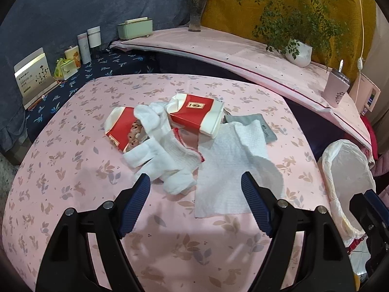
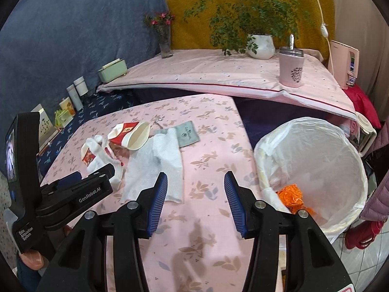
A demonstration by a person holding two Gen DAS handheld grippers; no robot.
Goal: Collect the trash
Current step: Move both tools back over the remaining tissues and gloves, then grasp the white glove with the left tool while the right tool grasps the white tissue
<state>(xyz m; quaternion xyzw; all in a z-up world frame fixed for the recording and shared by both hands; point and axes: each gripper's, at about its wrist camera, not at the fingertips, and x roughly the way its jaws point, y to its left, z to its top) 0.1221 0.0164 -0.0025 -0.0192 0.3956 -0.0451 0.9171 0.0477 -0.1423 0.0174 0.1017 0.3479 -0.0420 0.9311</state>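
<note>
On the pink tablecloth (image 1: 73, 165) lie two crushed red-and-white paper cups (image 1: 197, 115) (image 1: 122, 127), a white work glove (image 1: 160, 155), a white paper towel (image 1: 231, 170) and a grey pouch (image 1: 262, 126). My left gripper (image 1: 194, 194) is open and empty just short of the glove and towel. My right gripper (image 2: 195, 194) is open and empty over bare cloth, with the towel (image 2: 158, 168) at its left and the bin (image 2: 316, 160) at its right. The bin has a white liner and holds orange trash (image 2: 293, 194). The left gripper (image 2: 80, 185) shows in the right wrist view.
A raised pink shelf (image 1: 243, 56) behind the table carries a potted plant (image 1: 299, 53), a flower vase (image 1: 197, 12), a green box (image 1: 135, 30) and a pink tumbler (image 1: 336, 88). Jars and a card stand (image 1: 34, 75) sit at the far left on dark blue cloth.
</note>
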